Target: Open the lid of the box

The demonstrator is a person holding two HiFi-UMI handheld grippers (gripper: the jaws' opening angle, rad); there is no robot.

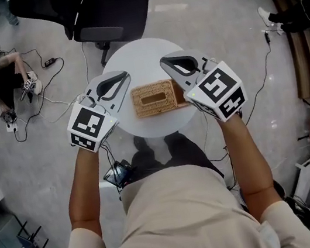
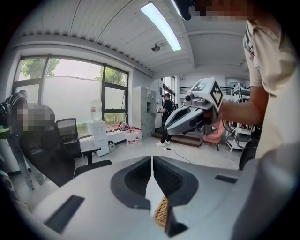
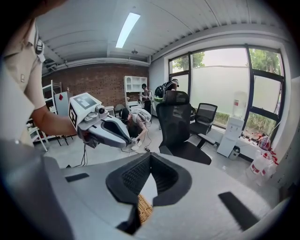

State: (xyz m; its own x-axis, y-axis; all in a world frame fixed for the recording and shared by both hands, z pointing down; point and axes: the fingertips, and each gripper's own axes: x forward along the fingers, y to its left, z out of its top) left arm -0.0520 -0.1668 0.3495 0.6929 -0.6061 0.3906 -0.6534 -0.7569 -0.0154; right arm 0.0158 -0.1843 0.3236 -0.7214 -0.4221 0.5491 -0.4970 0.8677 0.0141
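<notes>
head view has the woven box (image 1: 153,98) on the small round table (image 1: 137,58), lid on, flanked by my two claws. left gripper (image 1: 127,75) and right gripper (image 1: 162,61) are both clenched on nothing. my worry: shut tips can't catch the lid's rim, and a lopsided nudge could slide the light box off the table

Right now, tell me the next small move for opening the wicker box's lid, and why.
Probably open both jaws first: the left gripper and right gripper flank the wicker box on the white table, each with jaws shut on nothing, so neither can grip yet.
</notes>
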